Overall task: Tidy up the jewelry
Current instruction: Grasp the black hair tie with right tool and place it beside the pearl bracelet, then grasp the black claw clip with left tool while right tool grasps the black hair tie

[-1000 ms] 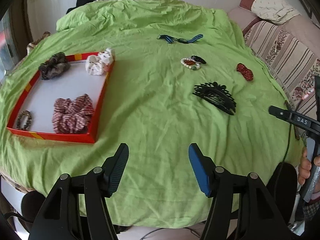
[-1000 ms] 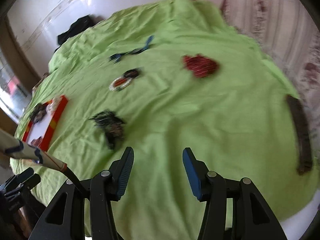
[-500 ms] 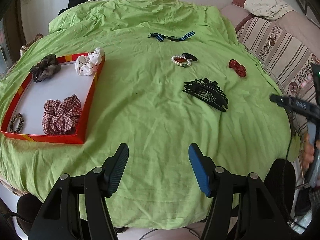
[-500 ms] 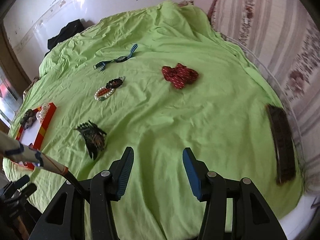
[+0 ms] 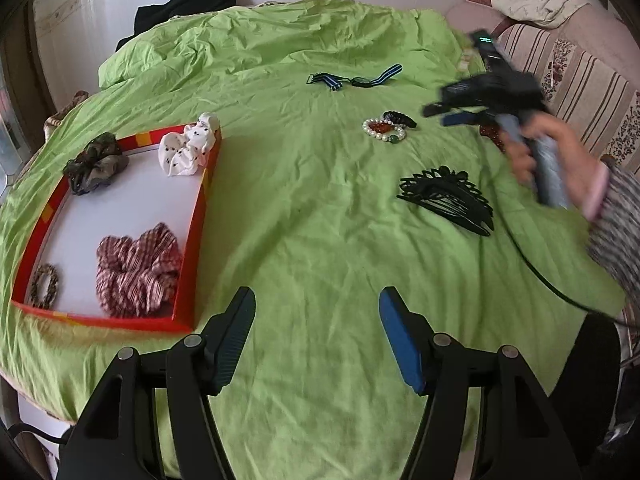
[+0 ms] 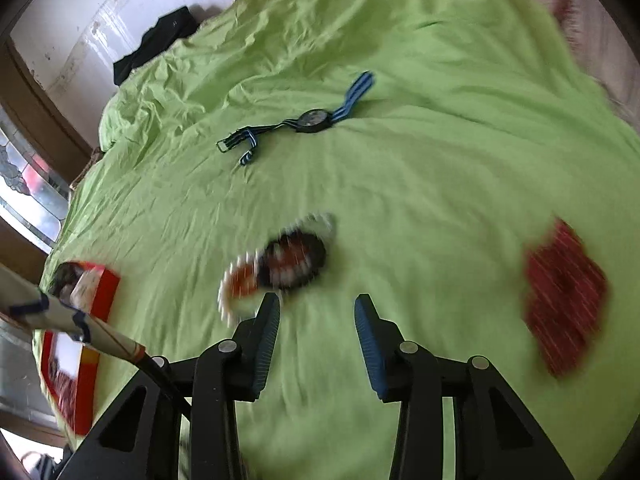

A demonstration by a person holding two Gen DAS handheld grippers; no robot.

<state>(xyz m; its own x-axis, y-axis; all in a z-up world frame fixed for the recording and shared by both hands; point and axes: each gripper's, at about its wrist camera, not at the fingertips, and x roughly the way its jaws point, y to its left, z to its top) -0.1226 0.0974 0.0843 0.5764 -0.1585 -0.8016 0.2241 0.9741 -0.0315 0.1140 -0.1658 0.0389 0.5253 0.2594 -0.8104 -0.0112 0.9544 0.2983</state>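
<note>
Nearest to us, our left gripper [image 5: 316, 336] hangs over bare green sheet [image 5: 304, 240] with its jaws well apart and nothing between them. Just to its left lies the red-rimmed tray [image 5: 198, 216], holding a red checked scrunchie [image 5: 136, 268] and a small beaded bracelet [image 5: 43, 285] at the near end, an olive scrunchie [image 5: 94, 162] and a white dotted scrunchie [image 5: 188, 148] at the far end.

Our right gripper [image 6: 316, 320] points down at the sheet with its jaws partly apart; they have just been closing, and only cloth shows between them. Just past its left finger lies a blurred pearl bracelet [image 6: 240, 280], touching a dark hair clip [image 6: 296, 260]; we cannot tell whether the finger touches either. In the left wrist view that gripper is a blurred dark shape gripped by our right hand [image 5: 560, 152], hovering beside the same pearl bracelet [image 5: 384, 130] and dark clip [image 5: 400, 119].

Nearer than the hand in that view, a black hair comb [image 5: 448, 196] lies flat on the sheet, well apart from the tray. A red patterned bow [image 6: 564, 296] lies off to the right of the right gripper; in the left wrist view the hand mostly hides it.

Farther on, a watch with a blue striped strap [image 6: 316, 120] lies stretched out on the sheet. Beyond it the sheet bunches into folds, with a dark garment [image 5: 184, 6] against the white wall and a striped sofa [image 5: 592, 76] at the far right.
</note>
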